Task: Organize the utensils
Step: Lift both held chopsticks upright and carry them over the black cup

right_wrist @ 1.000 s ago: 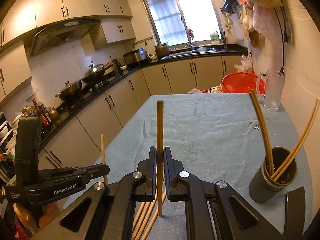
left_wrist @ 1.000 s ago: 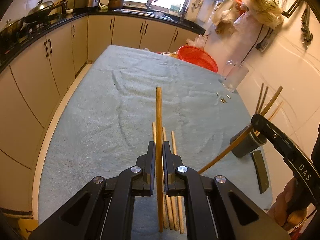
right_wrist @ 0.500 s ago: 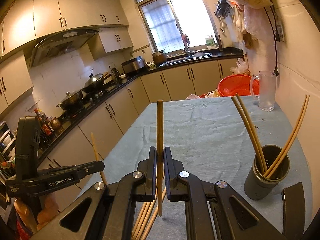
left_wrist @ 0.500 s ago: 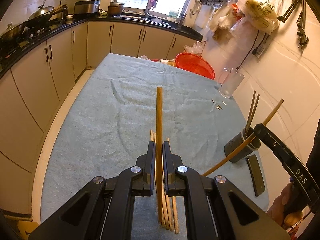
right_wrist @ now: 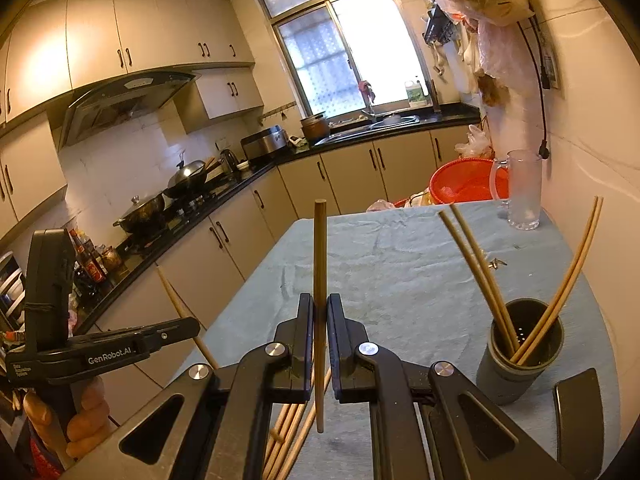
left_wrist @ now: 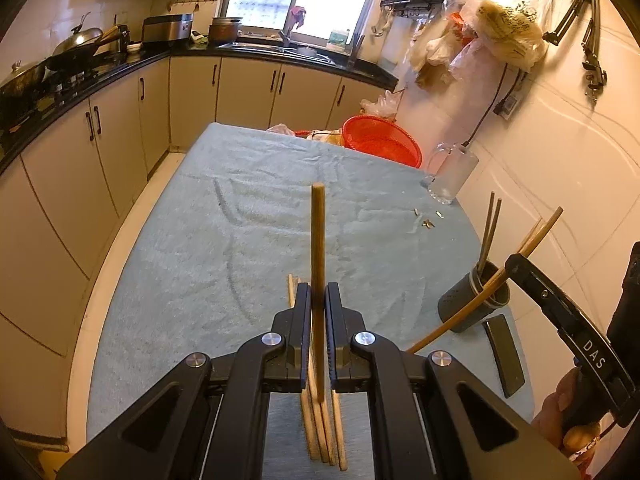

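My left gripper [left_wrist: 318,292] is shut on a wooden chopstick [left_wrist: 317,240] that stands upright above the table. Several loose chopsticks [left_wrist: 320,420] lie on the blue-grey cloth beneath it. My right gripper [right_wrist: 320,304] is shut on another upright chopstick [right_wrist: 319,248]. To its right stands the dark grey holder [right_wrist: 520,352] with several chopsticks leaning in it. In the left wrist view the holder [left_wrist: 472,304] sits at the right edge, with the right gripper's arm [left_wrist: 560,312] and its slanted chopstick [left_wrist: 460,312] in front of it. The left gripper's body [right_wrist: 120,348] shows at the left of the right wrist view.
A flat black object [left_wrist: 504,352] lies beside the holder. A glass mug [left_wrist: 452,176] and a red basket [left_wrist: 380,140] stand at the table's far right. Small bits [left_wrist: 428,222] lie near the mug. Kitchen cabinets line the left; a wall runs along the right.
The left gripper has risen with its chopstick; the loose chopsticks now sit lower in its view. The right gripper has shifted sideways, and the holder sits further left in its view.
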